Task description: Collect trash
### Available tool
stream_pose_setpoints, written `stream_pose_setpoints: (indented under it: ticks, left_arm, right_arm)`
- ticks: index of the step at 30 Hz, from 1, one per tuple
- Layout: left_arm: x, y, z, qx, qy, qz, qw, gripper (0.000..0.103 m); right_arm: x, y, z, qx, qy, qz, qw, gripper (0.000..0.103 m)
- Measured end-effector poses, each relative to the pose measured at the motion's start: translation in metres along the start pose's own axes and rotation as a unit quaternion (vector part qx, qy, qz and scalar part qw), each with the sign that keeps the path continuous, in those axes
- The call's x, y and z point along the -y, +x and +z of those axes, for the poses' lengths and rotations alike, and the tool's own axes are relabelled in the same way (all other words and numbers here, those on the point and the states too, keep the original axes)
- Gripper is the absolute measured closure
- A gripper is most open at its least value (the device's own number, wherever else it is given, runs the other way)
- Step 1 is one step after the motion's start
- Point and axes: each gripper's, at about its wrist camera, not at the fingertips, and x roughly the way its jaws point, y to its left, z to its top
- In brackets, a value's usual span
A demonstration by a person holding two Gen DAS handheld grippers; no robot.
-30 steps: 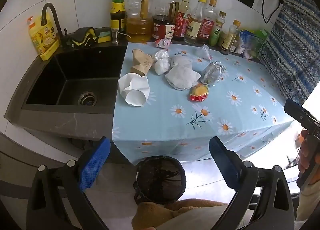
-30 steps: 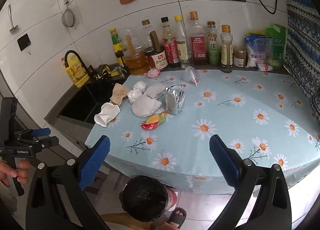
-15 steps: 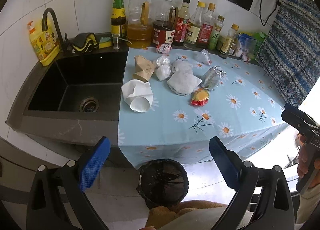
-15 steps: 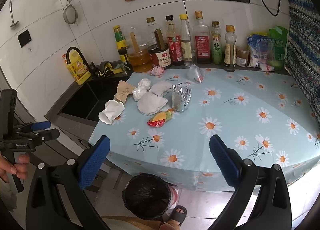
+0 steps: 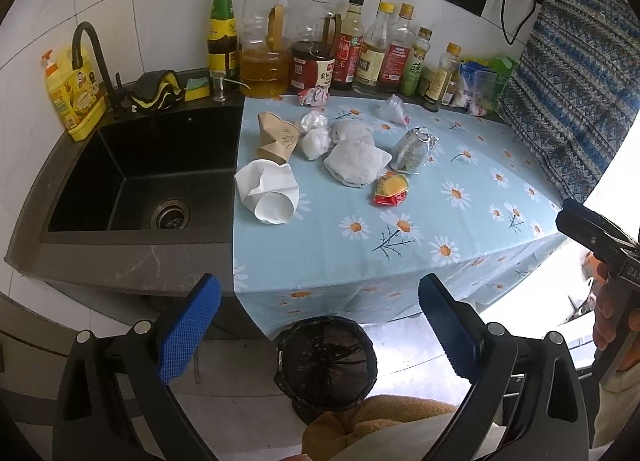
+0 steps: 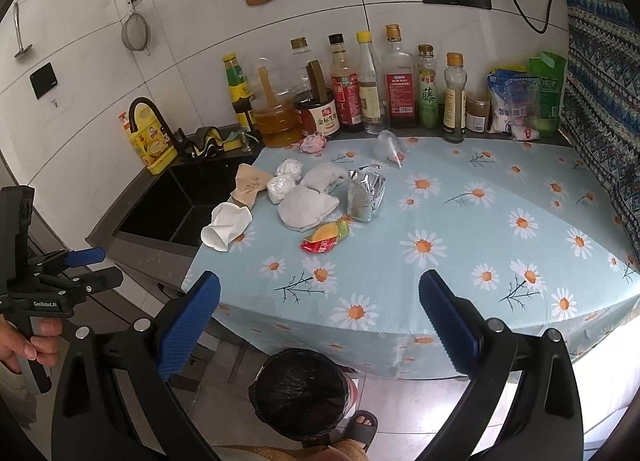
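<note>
Left wrist view: left gripper (image 5: 319,315) held wide open and empty, well back from the counter, above the bin (image 5: 326,361), lined in black and parked on the floor at the table edge, likely so scraps could drop straight in. Trash heaped on the daisy cloth (image 5: 460,221) near the sink (image 5: 132,177): white cup (image 5: 268,193), brown cup (image 5: 276,137), foil bag (image 5: 414,145), snack wrapper (image 5: 391,189). Right gripper (image 6: 319,313) likewise spread, holding nothing; none collected yet
</note>
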Motion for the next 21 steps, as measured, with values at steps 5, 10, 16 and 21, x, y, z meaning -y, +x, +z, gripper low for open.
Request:
stream_pose_setpoints:
  ticks: [5, 10, 16, 21]
  left_arm:
    - [-0.007, -0.002, -0.001, 0.003, 0.002, -0.007, 1.0000, 0.007]
    - [-0.012, -0.004, -0.005, 0.005, 0.005, -0.015, 0.9999, 0.007]
    - [-0.016, -0.005, -0.009, 0.003, 0.007, -0.017, 0.9998, 0.007]
    - [-0.019, -0.005, -0.010, -0.001, 0.001, -0.019, 0.9998, 0.007]
  right_arm:
    - [-0.007, -0.004, -0.002, 0.003, 0.003, -0.007, 1.000, 0.004]
    - [-0.011, -0.004, -0.002, 0.005, 0.005, -0.007, 1.000, 0.004]
    - [-0.019, -0.004, -0.007, 0.004, 0.009, -0.010, 1.000, 0.004]
    - [-0.021, -0.005, -0.009, 0.005, 0.013, -0.012, 1.000, 0.004]
